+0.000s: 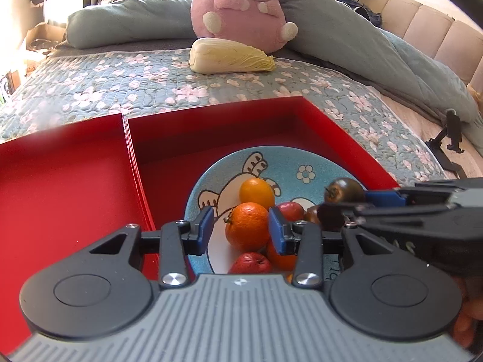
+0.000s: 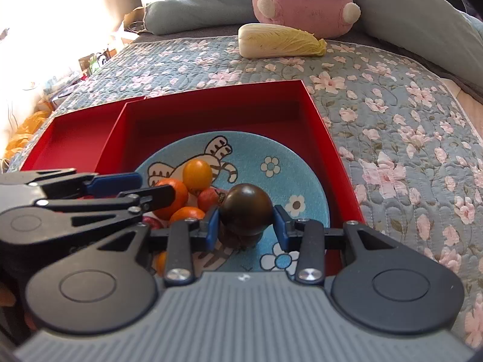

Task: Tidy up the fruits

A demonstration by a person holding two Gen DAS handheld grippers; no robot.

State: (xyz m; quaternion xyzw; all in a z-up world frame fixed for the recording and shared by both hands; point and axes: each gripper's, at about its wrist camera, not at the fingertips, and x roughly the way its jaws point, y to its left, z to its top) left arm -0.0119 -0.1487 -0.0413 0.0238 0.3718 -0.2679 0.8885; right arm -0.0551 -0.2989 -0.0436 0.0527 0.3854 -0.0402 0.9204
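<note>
Dark tomato (image 2: 246, 209) sits between the right gripper (image 2: 247, 221) fingers over the blue plate (image 2: 305, 178), seemingly pinched; left gripper (image 1: 240, 230) fingers straddle a tangerine (image 1: 247, 226) loosely (crowded grippers risk colliding).

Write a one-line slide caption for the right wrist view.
Right tongs straddle a dark fruit on the blue cartoon plate in a red box.
</note>
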